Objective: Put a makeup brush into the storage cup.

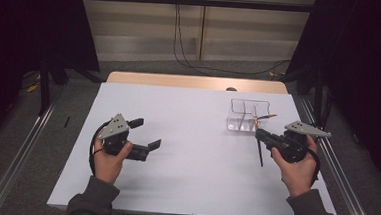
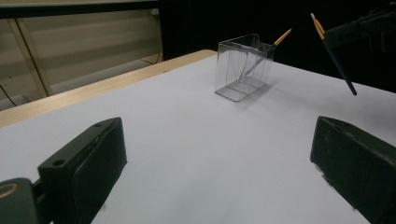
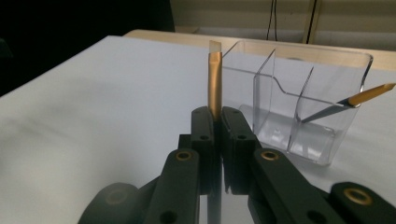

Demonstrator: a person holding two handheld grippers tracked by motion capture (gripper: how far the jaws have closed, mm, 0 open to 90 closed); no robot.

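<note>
Rt gripper is seen clamped on a dark brush w/ gold ferrule, held above the white table just beside the clear organizer; a 2nd brush is leaned in one of its compartments. Lt gripper is held w/ jaws apart, nothing between, well apart from the organizer

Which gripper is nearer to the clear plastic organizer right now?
Right. The right gripper, shut on a makeup brush, sits just in front of the clear organizer. The left gripper, jaws open, is far across the table to its left.
</note>
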